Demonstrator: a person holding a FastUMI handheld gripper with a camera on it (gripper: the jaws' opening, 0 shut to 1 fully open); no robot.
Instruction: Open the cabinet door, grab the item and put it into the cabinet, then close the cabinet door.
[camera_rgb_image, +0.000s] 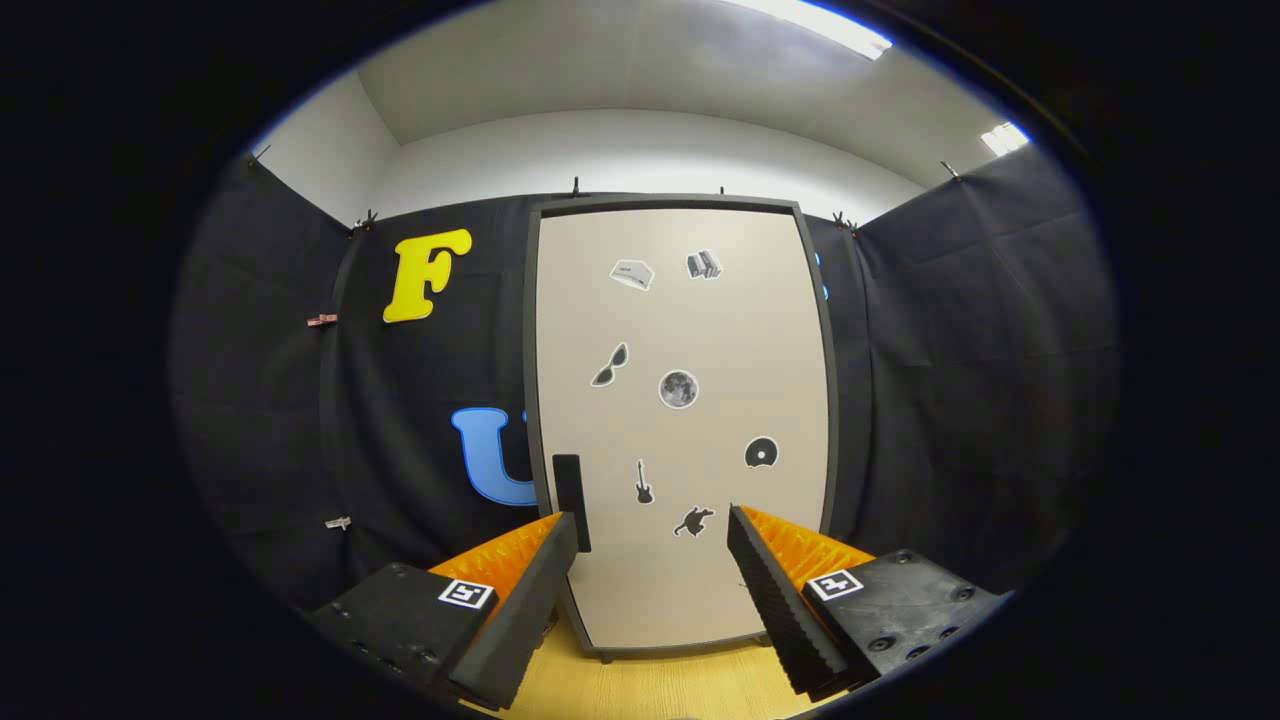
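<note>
Door-opening step: gripper (652, 560) jaws wide apart, holding nothing, facing closed cabinet door (682, 420); next likely hooking black handle (571, 500) at lower left.

Pale wooden floor (640, 690), ceiling light (820, 25).

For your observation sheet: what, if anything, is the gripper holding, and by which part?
Nothing. The gripper is open, fingers apart before the closed cabinet door, its handle ungrasped.
</note>
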